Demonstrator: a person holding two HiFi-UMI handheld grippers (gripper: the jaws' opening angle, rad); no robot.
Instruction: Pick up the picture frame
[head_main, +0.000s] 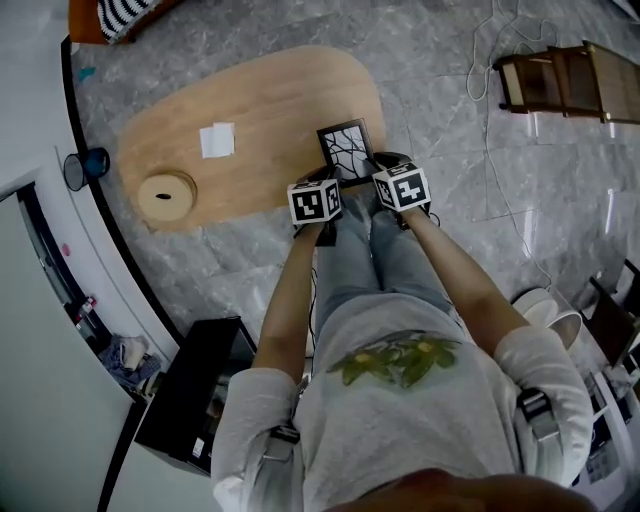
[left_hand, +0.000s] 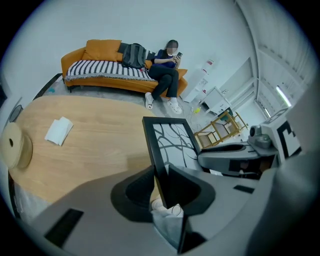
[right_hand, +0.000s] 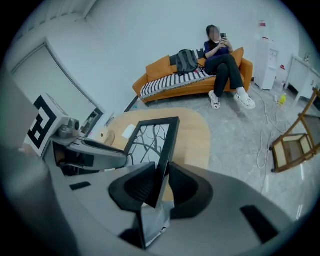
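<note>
Picture frame (head_main: 346, 150), black rectangular, branch print; left tool (left_hand: 161, 186) and right tool (right_hand: 161, 184) clamp opposite edges above oval wooden table (head_main: 270, 110).

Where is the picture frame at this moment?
In the head view's centre, the picture frame is gripped at each side by the left gripper and right gripper, over the wooden table's near edge.

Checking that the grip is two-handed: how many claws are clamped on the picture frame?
2. The left claw pinches the left edge of the picture frame; the right claw pinches its right edge. Both grips show plainly, nothing hidden.
</note>
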